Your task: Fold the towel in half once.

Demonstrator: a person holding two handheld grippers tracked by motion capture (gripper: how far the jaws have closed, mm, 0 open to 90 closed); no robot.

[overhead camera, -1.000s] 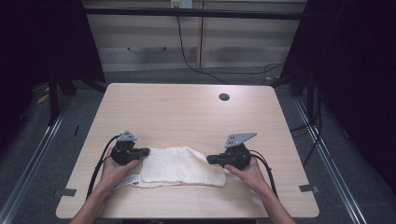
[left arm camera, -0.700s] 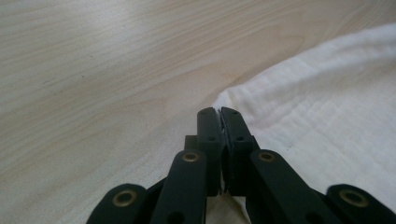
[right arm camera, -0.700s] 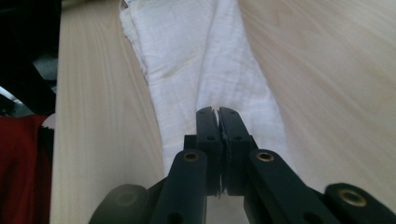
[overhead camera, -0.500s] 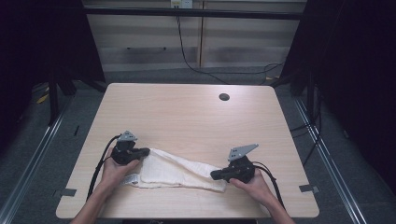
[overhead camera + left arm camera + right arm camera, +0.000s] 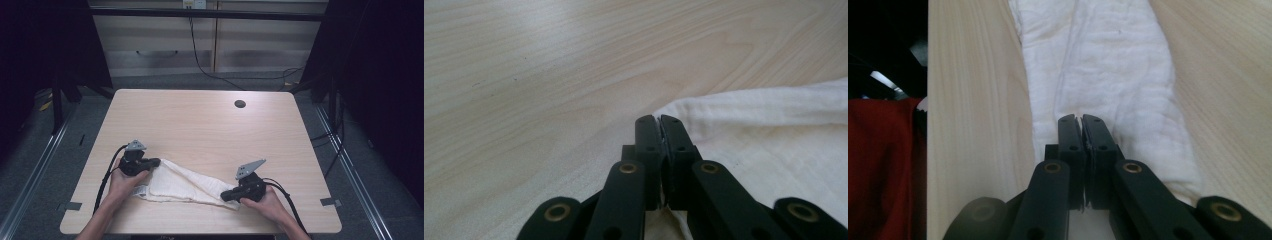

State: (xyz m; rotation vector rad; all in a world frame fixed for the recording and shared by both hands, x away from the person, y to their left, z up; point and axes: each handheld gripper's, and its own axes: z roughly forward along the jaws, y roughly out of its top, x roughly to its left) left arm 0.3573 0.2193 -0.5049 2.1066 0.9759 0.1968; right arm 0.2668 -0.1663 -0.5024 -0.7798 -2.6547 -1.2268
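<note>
A white cloth (image 5: 182, 185) lies folded near the table's (image 5: 200, 125) six-o'clock edge, stretched from about nine o'clock towards four. The left gripper (image 5: 156, 162) is clenched on its upper-left corner, and the right gripper (image 5: 226, 196) is pinched tight on the lower-right end. It looks light, soft and limp, so it will sag between grips; corners and hems are the best holds.

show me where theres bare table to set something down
The far half of the table is bare, from the white cloth up to the far edge, apart from the small dark hole. The near strip is crowded: the cloth stretches between the left gripper and right gripper.
</note>
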